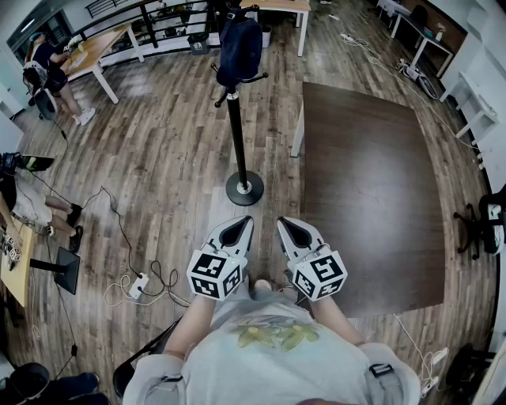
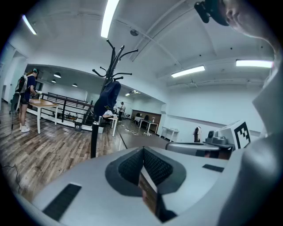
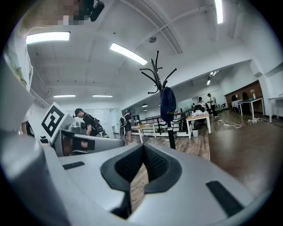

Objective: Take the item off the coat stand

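A black coat stand rises from a round base on the wooden floor ahead of me. A dark blue bag hangs from its hooks near the top; the same bag shows in the left gripper view and the bag in the right gripper view. My left gripper and right gripper are held side by side close to my body, well short of the stand. Both are shut with nothing between the jaws.
A dark brown table stands to the right of the stand. Cables and a power strip lie on the floor at the left. A person stands at a light desk far left. A railing runs along the back.
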`<state>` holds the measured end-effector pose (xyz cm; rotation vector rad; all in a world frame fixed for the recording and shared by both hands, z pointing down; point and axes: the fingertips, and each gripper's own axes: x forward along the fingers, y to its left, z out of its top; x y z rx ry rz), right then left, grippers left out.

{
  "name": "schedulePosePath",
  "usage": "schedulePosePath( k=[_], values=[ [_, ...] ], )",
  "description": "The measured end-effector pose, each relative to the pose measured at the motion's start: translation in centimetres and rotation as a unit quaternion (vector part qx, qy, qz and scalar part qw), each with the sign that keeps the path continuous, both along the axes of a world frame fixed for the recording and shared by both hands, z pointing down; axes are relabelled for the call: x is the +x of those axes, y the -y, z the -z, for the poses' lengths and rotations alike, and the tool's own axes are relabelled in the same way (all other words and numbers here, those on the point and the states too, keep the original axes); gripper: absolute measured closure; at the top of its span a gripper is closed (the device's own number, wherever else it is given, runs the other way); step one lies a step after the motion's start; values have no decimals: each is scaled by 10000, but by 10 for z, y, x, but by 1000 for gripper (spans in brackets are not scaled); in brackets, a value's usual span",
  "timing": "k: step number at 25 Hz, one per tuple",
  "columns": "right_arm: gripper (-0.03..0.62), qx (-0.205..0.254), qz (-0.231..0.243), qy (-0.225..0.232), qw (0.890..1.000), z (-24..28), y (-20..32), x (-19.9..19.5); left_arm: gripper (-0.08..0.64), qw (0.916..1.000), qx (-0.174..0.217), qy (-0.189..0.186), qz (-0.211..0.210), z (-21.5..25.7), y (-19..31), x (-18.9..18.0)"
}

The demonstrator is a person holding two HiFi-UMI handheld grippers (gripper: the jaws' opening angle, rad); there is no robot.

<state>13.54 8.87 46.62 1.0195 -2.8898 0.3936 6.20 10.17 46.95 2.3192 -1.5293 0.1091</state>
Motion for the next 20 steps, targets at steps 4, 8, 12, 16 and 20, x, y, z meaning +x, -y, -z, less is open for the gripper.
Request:
schedulePosePath(
  k=[4, 8, 12, 16, 20],
  values=[
    [588, 29, -104, 45, 9999, 2, 8, -8, 545, 10000, 46, -51, -25, 2, 7, -10],
    [586, 151, -198, 117, 9996, 15, 25, -19, 545, 9999, 24, -90, -62, 0, 24, -22],
    [586, 203, -356, 138, 9991, 20, 49, -26, 543, 9998, 65, -110, -155, 2, 48, -29],
    [586, 300, -556, 114, 9979, 26, 75, -41, 545, 9995, 73, -130, -268, 4, 73, -41],
    [586, 418, -603, 76, 9973, 31, 103, -59, 545, 9995, 84, -162, -247, 4, 99, -60]
  ],
)
